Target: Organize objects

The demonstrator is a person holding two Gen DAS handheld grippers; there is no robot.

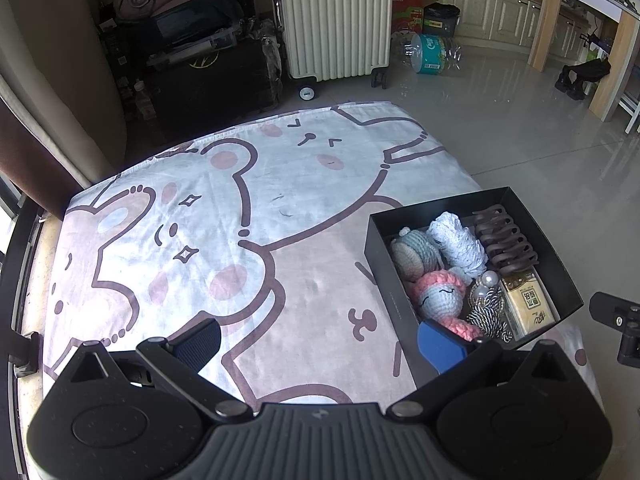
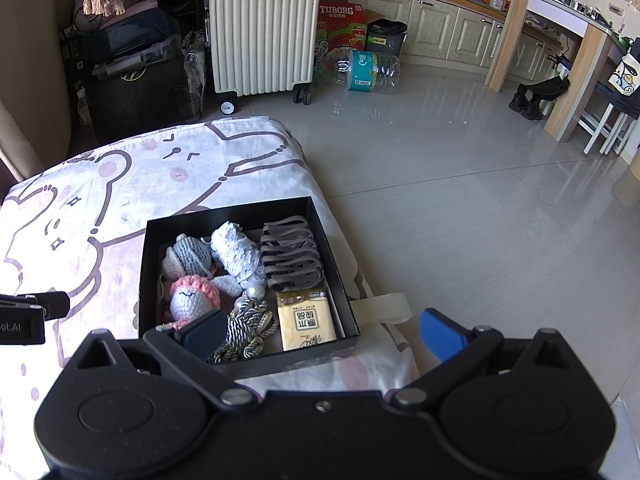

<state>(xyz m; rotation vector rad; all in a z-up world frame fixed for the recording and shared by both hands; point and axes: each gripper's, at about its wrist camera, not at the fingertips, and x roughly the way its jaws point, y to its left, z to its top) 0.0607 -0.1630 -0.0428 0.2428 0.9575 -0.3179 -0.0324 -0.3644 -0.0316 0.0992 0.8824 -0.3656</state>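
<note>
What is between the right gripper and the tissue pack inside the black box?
Nothing visible blocks it. The right gripper is open above the near side of the black box, and the tissue pack lies uncovered at the near right corner, beside the striped cord.

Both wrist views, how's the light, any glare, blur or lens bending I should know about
Left wrist view: daylight washes out the cartoon-print bedsheet; open left gripper sharp; fisheye bows the black cardboard box. Right wrist view: window glare streaks the glossy tiled floor; cream ribbed suitcase leans from distortion; open right gripper sharp; corners vignette dark.
</note>
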